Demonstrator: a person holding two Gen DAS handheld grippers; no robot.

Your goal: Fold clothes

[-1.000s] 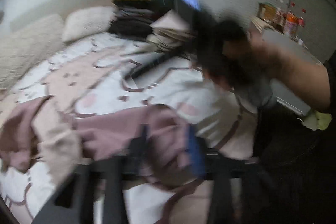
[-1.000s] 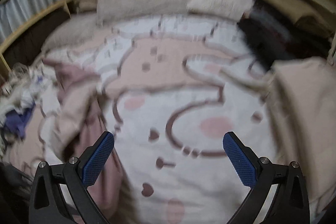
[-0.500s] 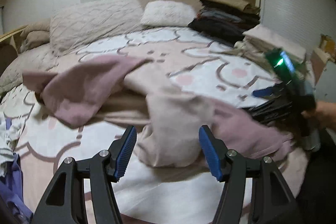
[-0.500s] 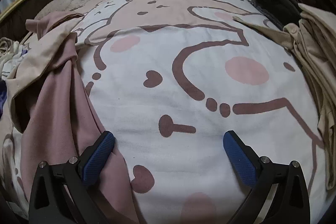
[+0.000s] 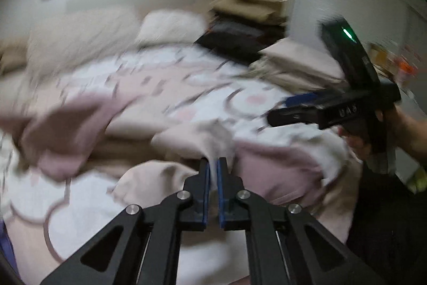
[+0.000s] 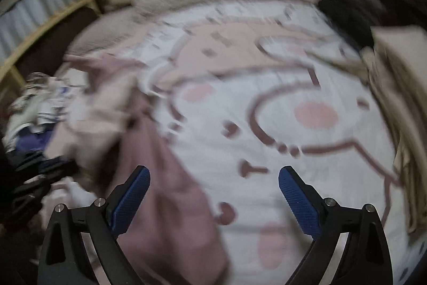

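Two pillows (image 5: 170, 23), one pink garment (image 6: 170, 194), two grippers (image 5: 213, 164)

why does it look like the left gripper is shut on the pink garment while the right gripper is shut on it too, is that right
Not quite. The left gripper is shut on the pink garment, but the right gripper holds nothing: the right wrist view shows its jaws wide apart and just starting to close over the bedspread.
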